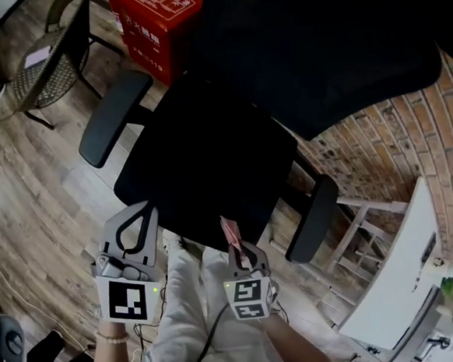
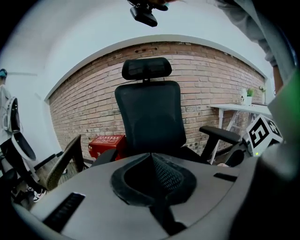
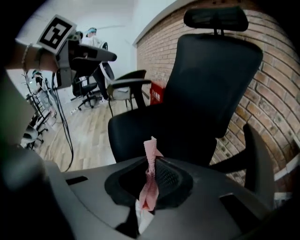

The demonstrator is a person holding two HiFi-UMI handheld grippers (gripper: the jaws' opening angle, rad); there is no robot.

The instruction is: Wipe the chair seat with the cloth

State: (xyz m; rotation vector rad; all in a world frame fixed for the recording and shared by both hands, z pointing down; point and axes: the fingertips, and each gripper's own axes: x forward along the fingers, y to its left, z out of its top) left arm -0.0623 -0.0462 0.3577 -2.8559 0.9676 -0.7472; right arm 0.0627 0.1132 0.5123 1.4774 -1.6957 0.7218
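Right gripper [image 3: 152,164] jaws, closed, pinch pink cloth [image 3: 150,149].

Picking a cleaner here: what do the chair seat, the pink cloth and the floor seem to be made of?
Chair seat: matte black, likely fabric or mesh upholstery; no shine, weave too dark to read.
Cloth: thin pink textile, finely dimpled, creased in a narrow fold.
Floor: pale planks with grain lines; wood or laminate, cannot tell.
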